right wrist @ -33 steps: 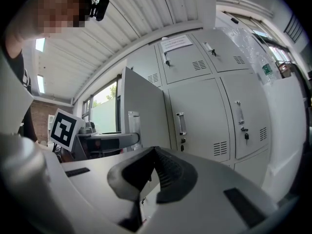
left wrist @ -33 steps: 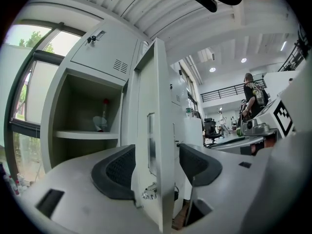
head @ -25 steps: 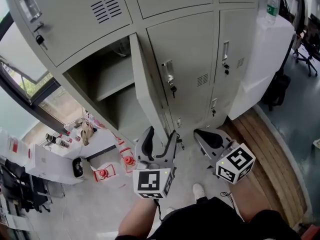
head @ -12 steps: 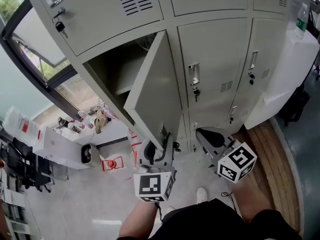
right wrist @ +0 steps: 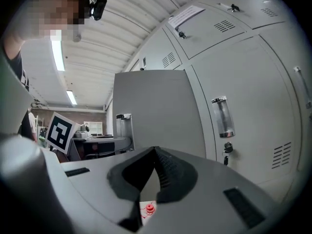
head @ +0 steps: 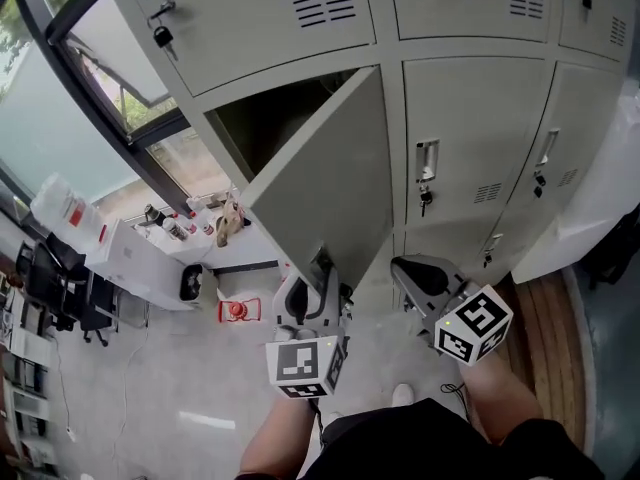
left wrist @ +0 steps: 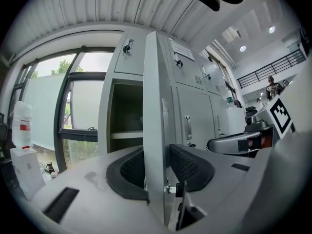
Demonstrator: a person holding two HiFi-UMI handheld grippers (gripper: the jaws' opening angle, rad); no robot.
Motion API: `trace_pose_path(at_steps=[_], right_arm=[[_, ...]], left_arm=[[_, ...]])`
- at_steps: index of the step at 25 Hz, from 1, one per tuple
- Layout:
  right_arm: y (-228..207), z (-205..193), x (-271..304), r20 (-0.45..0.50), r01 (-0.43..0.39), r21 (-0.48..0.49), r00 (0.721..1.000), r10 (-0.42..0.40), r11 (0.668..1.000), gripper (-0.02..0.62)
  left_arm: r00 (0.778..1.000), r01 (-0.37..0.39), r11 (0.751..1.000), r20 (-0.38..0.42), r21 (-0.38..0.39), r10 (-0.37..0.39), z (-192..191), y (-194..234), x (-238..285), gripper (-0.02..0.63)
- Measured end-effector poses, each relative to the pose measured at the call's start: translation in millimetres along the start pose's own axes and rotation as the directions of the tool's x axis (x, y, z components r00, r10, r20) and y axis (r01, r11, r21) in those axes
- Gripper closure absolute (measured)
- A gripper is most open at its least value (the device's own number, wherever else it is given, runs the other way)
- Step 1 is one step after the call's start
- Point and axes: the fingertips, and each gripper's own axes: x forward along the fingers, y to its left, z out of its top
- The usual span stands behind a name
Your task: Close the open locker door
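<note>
One step live: left gripper jaws, just closing, pinch the locker door edge; right gripper jaws together, empty. Next: swing edge far-left, flush.

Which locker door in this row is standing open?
The middle-row door nearest the window, swung out from its dark compartment; the door to its right and the one above sit flush shut.

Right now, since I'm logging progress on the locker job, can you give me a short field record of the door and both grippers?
door: locker door partly open, swung out from its compartment
left gripper: left gripper jaws have just been closing, now pressing both faces of the door's free edge
right gripper: right gripper jaws together, nothing between them
task state: door not yet shut
</note>
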Motion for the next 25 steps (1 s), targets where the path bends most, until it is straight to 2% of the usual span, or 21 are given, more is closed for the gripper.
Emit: trace_pose_path(at_steps=[7,11,18,25], right_arm=[[2,1,6,-0.005,-0.074,-0.008,0.997,0.074,0.997,0.543],[2,0,5,-0.012,-0.088,-0.009,0.996,0.088,0.996,0.543],[1,0,8,-0.009,-0.098,-0.001,0.995,0.098,0.995,0.541],[-1,-3,20,-0.002,-0.087,0.004,0.996,0.087,0.996,0.542]], left_arm=[[0.996,-0.085,0.996,-0.003,-0.013,0.085,0,14,1,0.463],[0.990,-0.141,0.990,-0.006,-0.006,0.141,-1,21,2,0.454],[0.983,-0.184,0.983,-0.010,0.012,0.185,-1,36,5,0.445],[0.982,-0.190,0.982,-0.002,-0.003,0.190,-4,56,15,0.442]])
